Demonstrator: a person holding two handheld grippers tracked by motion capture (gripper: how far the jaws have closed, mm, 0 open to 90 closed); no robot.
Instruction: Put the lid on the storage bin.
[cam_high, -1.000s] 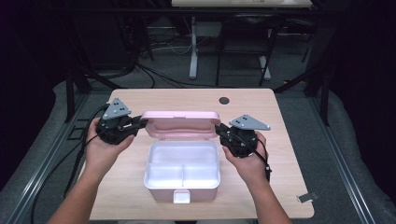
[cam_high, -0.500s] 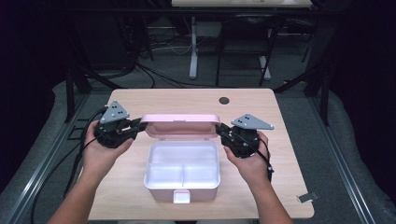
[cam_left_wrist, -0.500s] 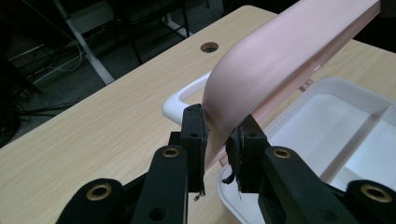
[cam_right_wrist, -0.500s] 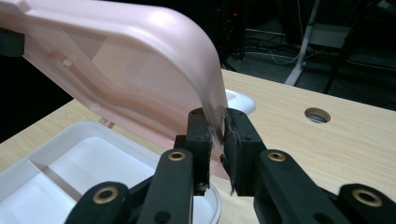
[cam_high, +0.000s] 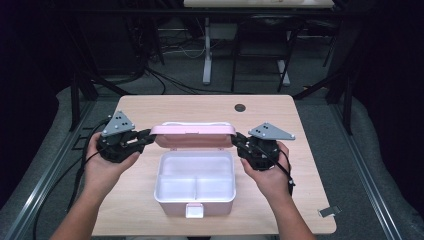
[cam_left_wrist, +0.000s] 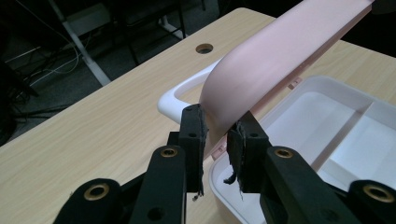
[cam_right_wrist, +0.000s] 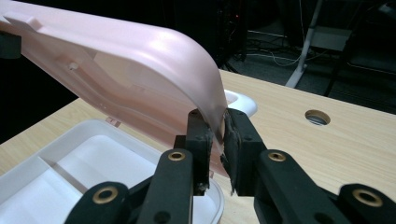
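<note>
Pale wood-grain table (cam_high: 310, 200) in a dark room, grey floor around it, desk legs and cables in the gloom beyond.

Nearest, at 6 o'clock of the tabletop: white base (cam_high: 172, 207) of a pink-and-white plastic lunch box, open, split inside into one long compartment and two smaller ones, all bare. Small white latch tab (cam_high: 194, 211) on the front wall.

Behind the base, toward 12 o'clock: pink lid (cam_high: 192, 135) swung up on its rear hinge, standing roughly upright. White carry handle (cam_left_wrist: 180, 93) behind it, resting on the wood.

At 9 o'clock of the lid: left gripper (cam_high: 147, 137), lid corner between the two black pads (cam_left_wrist: 218, 135). Just been easing apart; hard to tell from this angle whether the pads press the plastic or merely flank it. At 3 o'clock: right gripper (cam_high: 239, 142), pinching the opposite lid corner firmly, pads flat on both faces (cam_right_wrist: 215, 135).

Farther back, near 1 o'clock: round cable hole (cam_high: 240, 107) in the tabletop.

Handling, as a judgement: thin moulded plastic, light, stiff enough to keep shape yet springy at the rim; smooth and glossy, so likely slippery under worn pads. Hinge probably the weak point, so no twisting one corner against the other. Best hold at the two lid corners, as now, or at the handle for lifting the whole box.

No brand, label or lettering readable anywhere on box, table or grippers.
</note>
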